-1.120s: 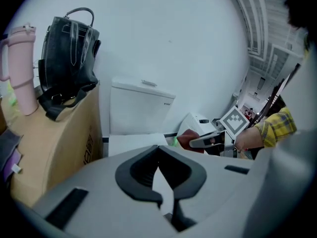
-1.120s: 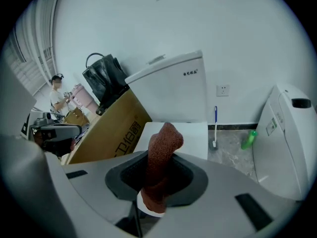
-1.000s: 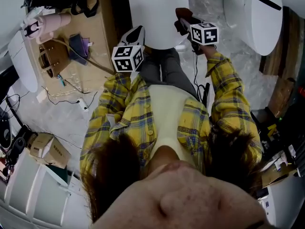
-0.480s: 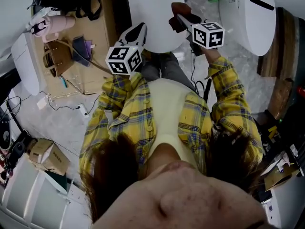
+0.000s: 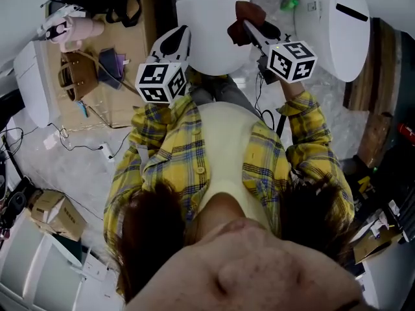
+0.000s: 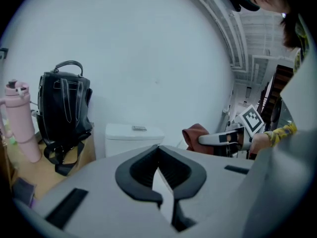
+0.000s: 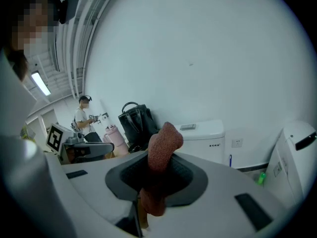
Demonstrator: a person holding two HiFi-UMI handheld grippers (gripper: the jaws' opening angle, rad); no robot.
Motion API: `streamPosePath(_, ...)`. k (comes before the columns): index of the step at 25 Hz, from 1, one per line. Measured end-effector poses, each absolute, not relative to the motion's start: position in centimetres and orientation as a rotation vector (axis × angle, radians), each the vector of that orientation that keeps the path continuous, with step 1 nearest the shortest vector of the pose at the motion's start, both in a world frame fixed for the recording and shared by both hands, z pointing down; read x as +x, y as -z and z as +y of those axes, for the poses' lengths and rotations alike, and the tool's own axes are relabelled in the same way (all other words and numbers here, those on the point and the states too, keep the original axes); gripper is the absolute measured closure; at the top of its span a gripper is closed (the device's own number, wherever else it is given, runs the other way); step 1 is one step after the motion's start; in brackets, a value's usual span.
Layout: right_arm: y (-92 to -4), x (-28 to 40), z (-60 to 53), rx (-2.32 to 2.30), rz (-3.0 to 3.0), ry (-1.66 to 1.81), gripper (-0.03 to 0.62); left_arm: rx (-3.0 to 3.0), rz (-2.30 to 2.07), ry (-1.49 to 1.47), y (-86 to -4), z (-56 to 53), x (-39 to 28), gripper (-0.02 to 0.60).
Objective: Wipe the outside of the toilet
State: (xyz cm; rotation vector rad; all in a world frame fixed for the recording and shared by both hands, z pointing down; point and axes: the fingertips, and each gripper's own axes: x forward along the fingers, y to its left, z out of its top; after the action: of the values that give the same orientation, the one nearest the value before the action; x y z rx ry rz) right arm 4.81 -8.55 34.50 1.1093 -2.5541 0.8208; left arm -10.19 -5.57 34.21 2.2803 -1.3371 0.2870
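The white toilet [image 5: 214,41] stands straight ahead, its tank [image 6: 132,137] against the wall. My right gripper [image 5: 245,26] is shut on a reddish-brown cloth [image 5: 241,15] and hangs at the toilet's right side; whether the cloth touches the toilet I cannot tell. In the right gripper view the cloth [image 7: 162,152] sticks up from between the jaws, with the tank [image 7: 203,137] behind it. My left gripper [image 5: 176,41] is over the toilet's left edge, shut with nothing in it. The left gripper view shows the cloth [image 6: 197,135] off to the right.
A second white toilet [image 5: 334,24] stands to the right, a green bottle [image 7: 261,177] beside it. To the left is a wooden stand [image 5: 126,50] with a black bag [image 6: 64,113], a pink bottle [image 5: 71,28] and a brown bag [image 5: 71,76]. Cables [image 5: 84,135] cross the floor. Another person [image 7: 84,115] stands behind.
The right gripper and cloth have moved further along the toilet's right side. The left gripper has drifted a little to the left, and the hands are wider apart.
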Motion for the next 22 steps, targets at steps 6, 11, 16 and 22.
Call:
streamPosePath(6, -32.8, 4.6, -8.1, 1.116, -2.589, -0.79, 0.499, 2.273, -1.384, -0.278, -33.6, -6.4, -11.8, 0.572)
streamPosePath(11, -31.9, 4.8, -8.1, 1.107, -2.596, -0.773, 0.5, 2.285, -1.395, -0.27, -32.8, -6.8, -11.7, 0.572)
streamPosePath(16, -31.8, 4.4, -8.3, 1.103, -2.598, -0.758, 0.503, 2.28, -1.414, -0.275, -32.9, -6.8, -12.0, 0.572)
streamPosePath(22, -31.6, 3.9, -8.1, 1.088, -2.608, -0.756, 0.505, 2.279, -1.422, -0.273, -32.6, -6.7, -12.1, 0.572)
